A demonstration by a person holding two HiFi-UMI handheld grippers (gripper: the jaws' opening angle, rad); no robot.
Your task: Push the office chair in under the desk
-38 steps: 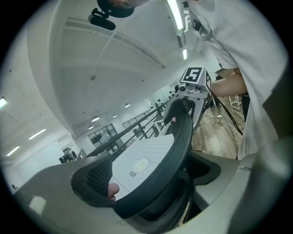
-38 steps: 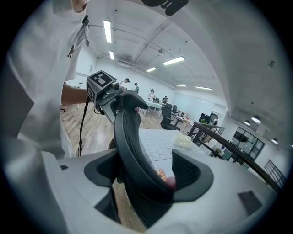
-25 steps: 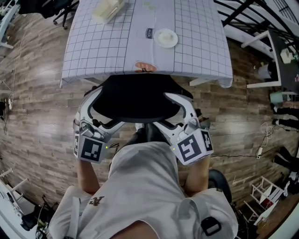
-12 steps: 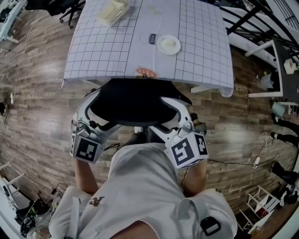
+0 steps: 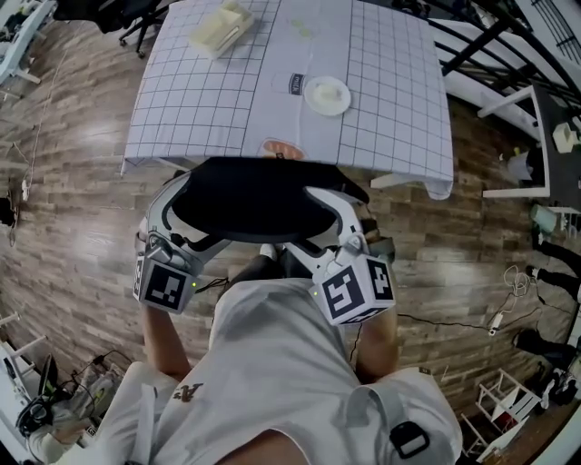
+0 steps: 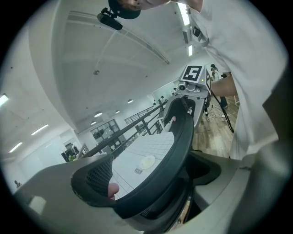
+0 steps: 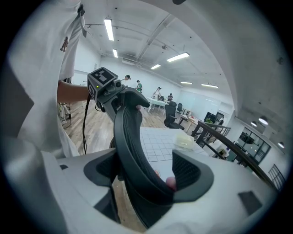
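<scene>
The office chair's black backrest (image 5: 254,195) is seen from above, its far rim at the edge of the desk (image 5: 227,100), which wears a white grid cloth. The seat is hidden beneath it. My left gripper (image 5: 186,218) straddles the backrest's left end and my right gripper (image 5: 340,213) its right end. In the left gripper view the dark rim (image 6: 178,137) runs between the jaws of the left gripper (image 6: 151,183), touching both. In the right gripper view the rim (image 7: 128,137) fills the gap of the right gripper (image 7: 142,178). Both grippers are shut on the backrest.
On the desk lie a white dish (image 5: 327,93), a cream box (image 5: 221,25) and a small label (image 5: 296,84). Wooden floor surrounds the desk. Black railings (image 5: 472,45), white frames and cables (image 5: 508,291) stand to the right, and another chair's base (image 5: 136,27) at top left.
Both grippers and the backrest have edged a little toward the desk. The grip on the backrest looks the same.
</scene>
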